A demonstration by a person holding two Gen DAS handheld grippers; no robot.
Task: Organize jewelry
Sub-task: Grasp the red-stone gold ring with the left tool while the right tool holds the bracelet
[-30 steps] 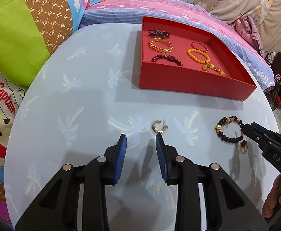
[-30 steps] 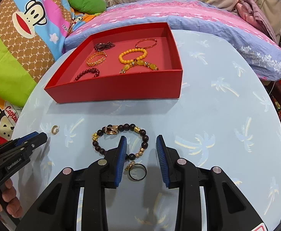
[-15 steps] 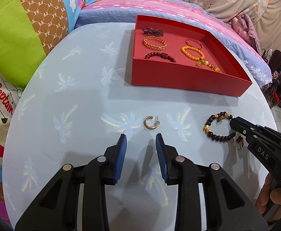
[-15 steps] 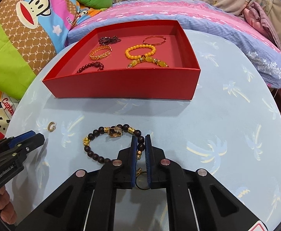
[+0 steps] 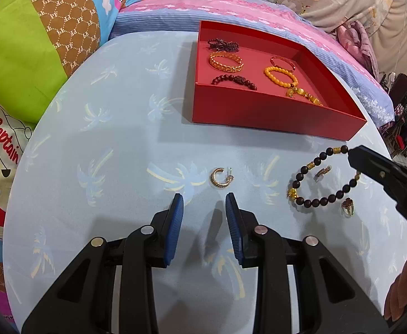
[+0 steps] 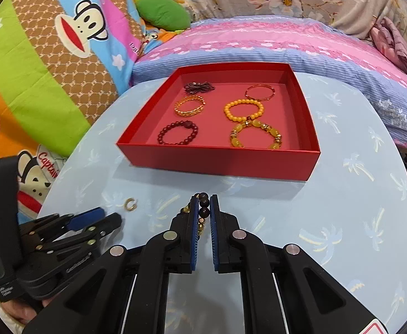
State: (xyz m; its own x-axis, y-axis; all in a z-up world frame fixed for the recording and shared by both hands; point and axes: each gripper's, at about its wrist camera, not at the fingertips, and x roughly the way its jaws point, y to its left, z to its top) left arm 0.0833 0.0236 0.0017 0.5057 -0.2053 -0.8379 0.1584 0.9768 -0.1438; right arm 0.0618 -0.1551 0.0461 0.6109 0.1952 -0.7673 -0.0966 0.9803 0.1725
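Bedding in pink and blue stripes [image 6: 259,44] and a cartoon-print quilt [image 6: 50,64] fill the background behind the round table [image 5: 106,167], whose pale blue cloth carries a palm-tree print. On the far side of the table sits the red tray [image 6: 217,161], in the same spot on the cloth as a second ago. Six pieces lie in it: a dark tangled strand [image 6: 199,86], a thin red bangle [image 6: 259,91], a gold chain bracelet [image 6: 189,106], an orange bead bracelet [image 6: 244,109], a dark red bead bracelet [image 6: 178,133] and a yellow stone bracelet [image 6: 255,135].

The left tongs [image 5: 204,217] hover low over the near part of the table with their blue pads apart and nothing between them, much as they were before.

The right tongs [image 6: 204,208] have changed most: a second ago their pads stood apart over the dark bead bracelet [image 5: 321,179], and now they are clamped on a few of its beads. In the left wrist view the bracelet hangs from the tip of the right tongs, its held end raised toward the tray and its loop stretched wider than before. Its lower end is near the cloth; whether it touches cannot be told.

A small ring with a dark stone [image 5: 347,205] lies just beside the bracelet's lower curve. Another small gold piece [image 5: 322,172] shows inside the loop. The gold hoop earring [image 5: 220,177] rests alone on the cloth just ahead of the left tongs, unmoved.
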